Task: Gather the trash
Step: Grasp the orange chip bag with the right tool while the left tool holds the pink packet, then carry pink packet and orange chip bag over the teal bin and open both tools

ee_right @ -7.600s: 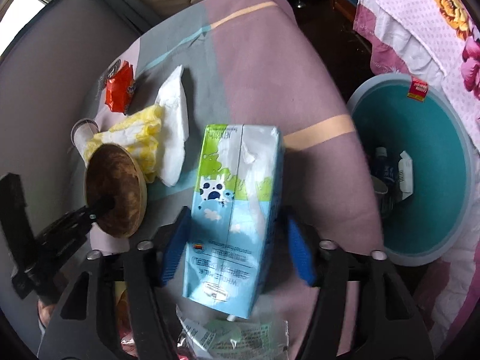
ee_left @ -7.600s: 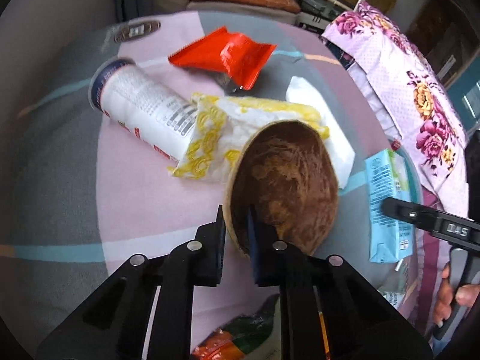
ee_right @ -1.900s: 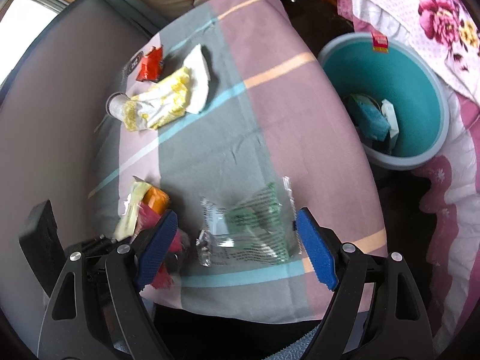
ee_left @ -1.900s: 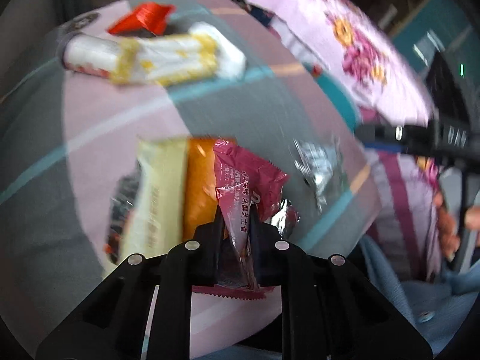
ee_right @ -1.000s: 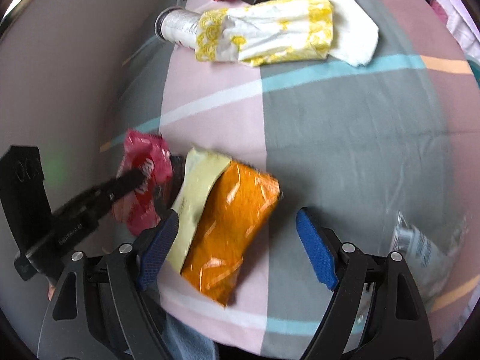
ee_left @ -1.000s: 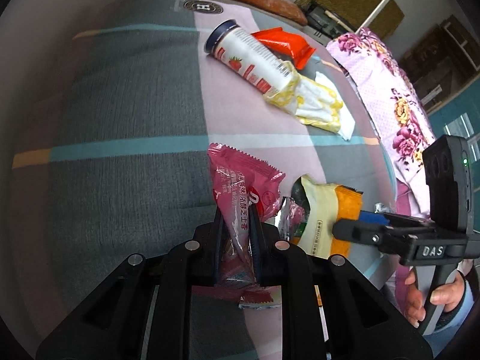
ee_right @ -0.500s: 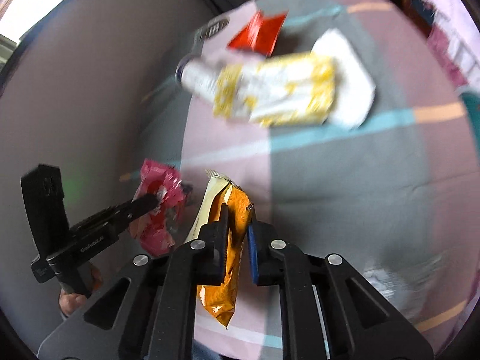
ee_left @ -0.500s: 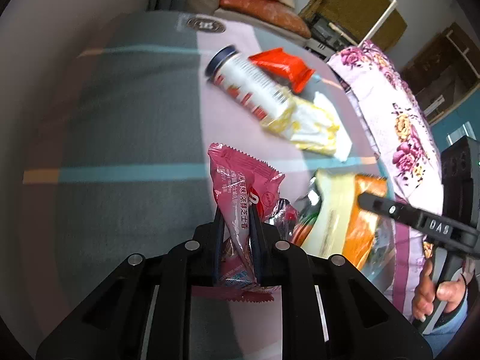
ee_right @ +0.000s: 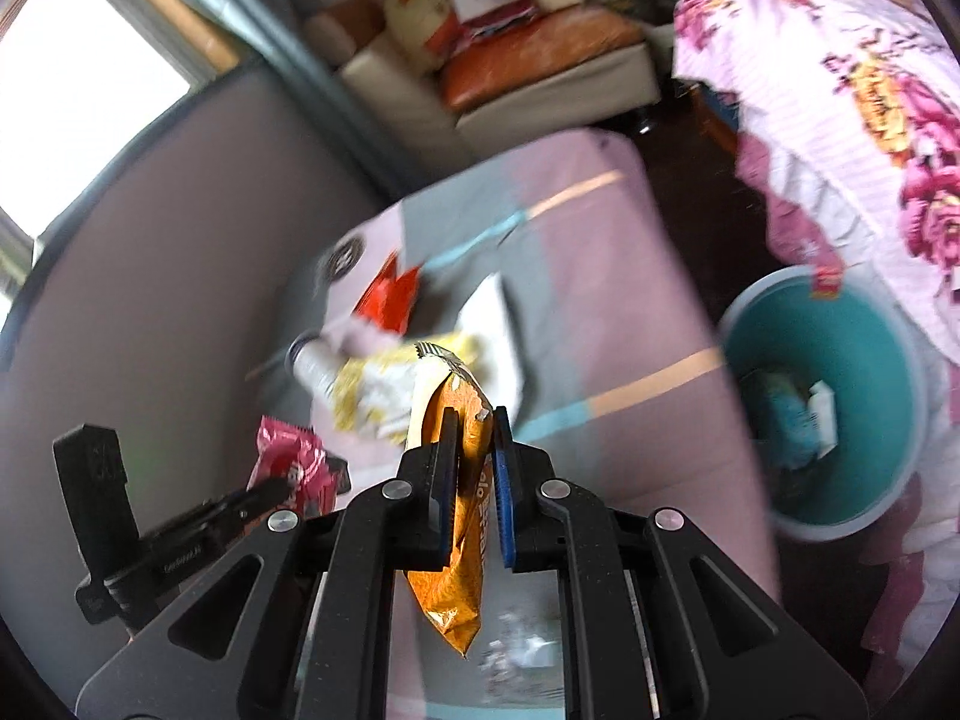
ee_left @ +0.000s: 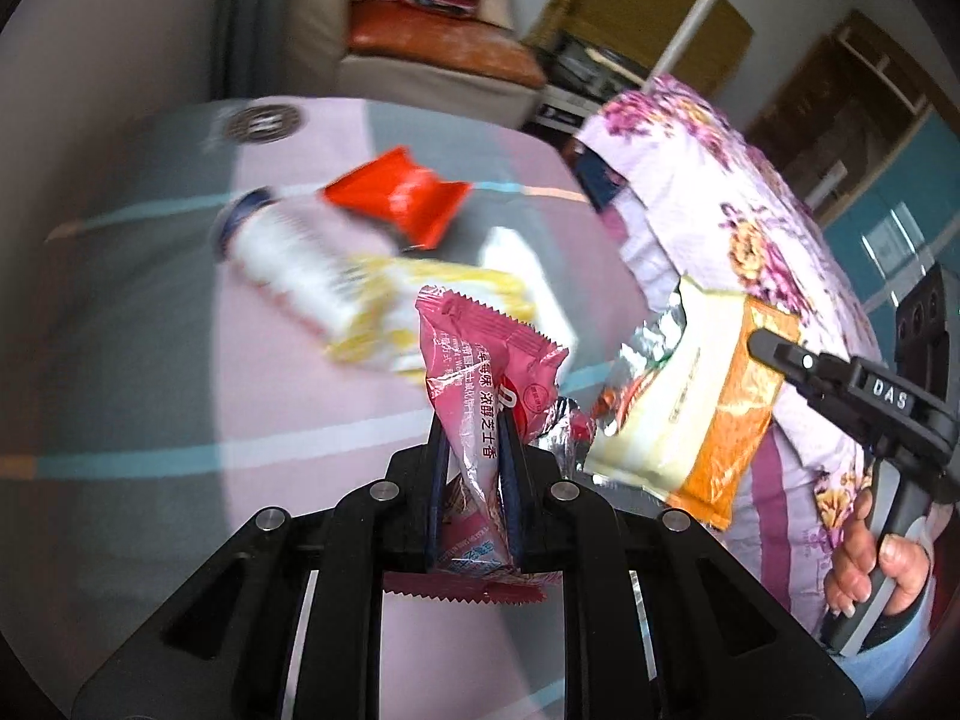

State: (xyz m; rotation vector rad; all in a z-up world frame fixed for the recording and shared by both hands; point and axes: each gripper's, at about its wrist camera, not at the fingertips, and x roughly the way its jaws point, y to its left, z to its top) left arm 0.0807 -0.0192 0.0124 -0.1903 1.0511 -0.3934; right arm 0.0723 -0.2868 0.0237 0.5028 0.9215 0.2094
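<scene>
Striped cloth covers the counter (ee_left: pixel 150 360). Left hand-held gripper (ee_left: pixel 471 450) pinches a pink wrapper (ee_left: pixel 480 372); right hand-held gripper (ee_right: pixel 474 462) pinches an orange bag (ee_right: pixel 462 420). Next, I think, both go right to the bin (ee_right: pixel 852 324).

Soft daylight, brightest at the overexposed window (ee_right: pixel 78 90) in the upper left of the right wrist view; shadows faint; strong fisheye curvature and dark vignette at every edge; motion blur smears the white tube (ee_left: pixel 288 264) and the teal basin (ee_right: pixel 840 408); the pink wrapper (ee_left: pixel 486 384) stays sharp, with slight glare.
</scene>
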